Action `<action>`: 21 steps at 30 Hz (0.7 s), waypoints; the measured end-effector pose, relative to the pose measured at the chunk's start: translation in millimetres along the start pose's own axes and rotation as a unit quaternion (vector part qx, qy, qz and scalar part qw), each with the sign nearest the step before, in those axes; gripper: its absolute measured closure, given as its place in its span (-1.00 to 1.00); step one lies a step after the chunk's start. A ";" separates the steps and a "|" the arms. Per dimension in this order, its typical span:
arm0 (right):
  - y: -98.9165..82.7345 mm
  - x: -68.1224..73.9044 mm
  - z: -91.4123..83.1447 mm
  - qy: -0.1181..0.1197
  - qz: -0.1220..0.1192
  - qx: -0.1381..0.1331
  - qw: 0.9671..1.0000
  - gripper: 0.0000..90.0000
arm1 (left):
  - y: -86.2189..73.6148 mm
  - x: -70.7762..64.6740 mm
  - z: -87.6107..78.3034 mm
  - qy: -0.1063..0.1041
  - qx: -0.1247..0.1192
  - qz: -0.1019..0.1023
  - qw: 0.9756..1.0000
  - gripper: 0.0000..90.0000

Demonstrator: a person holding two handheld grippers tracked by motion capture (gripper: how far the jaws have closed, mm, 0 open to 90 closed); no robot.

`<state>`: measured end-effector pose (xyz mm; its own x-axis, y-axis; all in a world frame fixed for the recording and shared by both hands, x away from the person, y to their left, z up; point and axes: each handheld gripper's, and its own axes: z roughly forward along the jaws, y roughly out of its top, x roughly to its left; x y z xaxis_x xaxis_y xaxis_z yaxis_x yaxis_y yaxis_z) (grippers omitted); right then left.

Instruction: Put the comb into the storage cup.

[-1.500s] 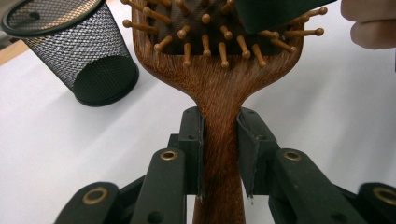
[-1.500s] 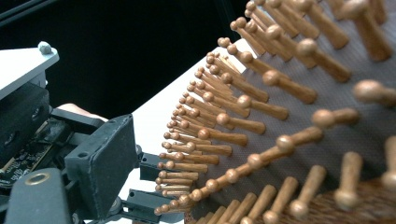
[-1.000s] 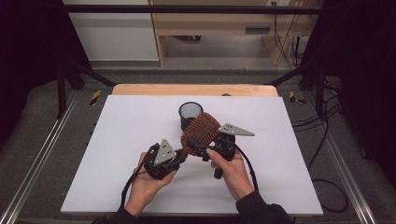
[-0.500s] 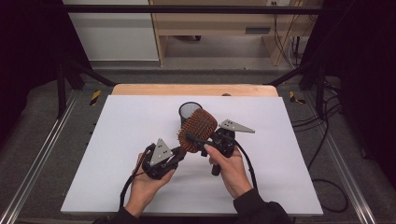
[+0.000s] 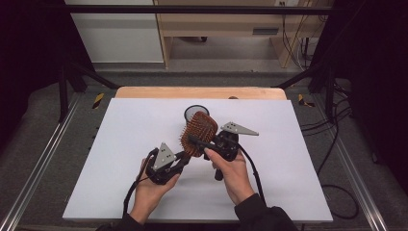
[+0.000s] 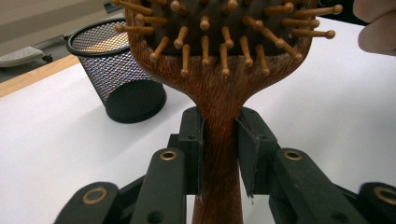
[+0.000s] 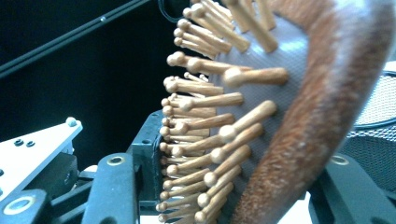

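Note:
A wooden hairbrush (image 5: 198, 132) with wooden pins is held above the white table, head tilted up and away. My left gripper (image 5: 182, 156) is shut on its handle; in the left gripper view the two pads clamp the neck of the hairbrush (image 6: 219, 70) on either side, at my left gripper (image 6: 219, 140). My right gripper (image 5: 199, 144) straddles the brush head, and its jaws have just been closing on it. In the right gripper view one pad meets the pin tips of the hairbrush (image 7: 289, 116) and the other sits behind the wooden back, around my right gripper (image 7: 243, 177).
A black mesh cup (image 5: 195, 111) stands upright just behind the brush, also seen as the mesh cup (image 6: 116, 70) left of the brush head. The white table sheet (image 5: 120, 144) lies on a wooden board (image 5: 197, 92). Dark frame rails run along both sides.
The right gripper's jaws have narrowed around the brush head. The brush head has shifted slightly. The left hand has kept still on the handle.

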<state>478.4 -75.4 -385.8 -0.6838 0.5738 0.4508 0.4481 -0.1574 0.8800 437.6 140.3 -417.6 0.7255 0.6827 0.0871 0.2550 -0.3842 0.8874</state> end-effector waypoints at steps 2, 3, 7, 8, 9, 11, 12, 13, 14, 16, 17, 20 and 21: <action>1.8 2.7 1.1 -0.002 -0.006 0.001 1.000 0.07 | 0.1 0.7 -0.8 0.000 -0.004 -0.005 1.000 0.62; 2.7 3.8 1.7 -0.002 -0.005 -0.001 1.000 0.08 | 0.2 0.9 -1.3 0.001 -0.006 -0.007 1.000 0.62; 4.9 6.4 4.8 -0.002 -0.003 -0.001 1.000 0.14 | -0.4 1.7 -2.0 0.007 -0.008 -0.014 1.000 0.62; 5.2 6.7 5.8 -0.002 -0.005 0.000 1.000 0.16 | -0.8 2.3 -1.9 0.007 -0.007 -0.015 1.000 0.62; 5.4 7.3 6.8 -0.003 -0.006 0.001 1.000 0.17 | -1.2 3.0 -1.7 0.007 -0.006 -0.016 1.000 0.62; 5.4 8.1 8.6 -0.003 -0.009 0.004 1.000 0.19 | -2.1 3.6 -1.4 0.007 -0.004 -0.019 1.000 0.62; 5.4 8.3 9.1 -0.002 -0.010 0.005 1.000 0.20 | -2.4 3.6 -1.2 0.007 -0.004 -0.021 1.000 0.62; 5.6 9.0 9.6 -0.003 -0.010 0.007 1.000 0.21 | -2.7 3.5 -1.1 0.008 -0.005 -0.023 1.000 0.62; 5.7 9.3 9.9 -0.003 -0.012 0.007 1.000 0.22 | -2.7 3.3 -1.0 0.009 -0.006 -0.023 1.000 0.62; 6.0 10.1 10.1 -0.004 -0.014 0.007 1.000 0.23 | -2.7 3.1 -1.1 0.010 -0.007 -0.025 1.000 0.62; 6.4 10.3 10.2 -0.003 -0.015 0.006 1.000 0.24 | -2.7 2.9 -1.1 0.010 -0.009 -0.026 1.000 0.62; 7.3 11.4 10.2 -0.004 -0.016 0.005 1.000 0.25 | -2.4 2.2 -1.4 0.013 -0.012 -0.029 0.999 0.62; 7.7 11.8 10.3 -0.004 -0.016 0.005 1.000 0.26 | -2.4 2.2 -1.6 0.013 -0.013 -0.029 0.999 0.62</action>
<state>479.7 -61.6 -375.2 -0.6938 0.5844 0.4208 0.4319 -0.1300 0.8925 437.6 143.7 -418.8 0.6929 0.7195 0.0468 0.2793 -0.3277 0.9026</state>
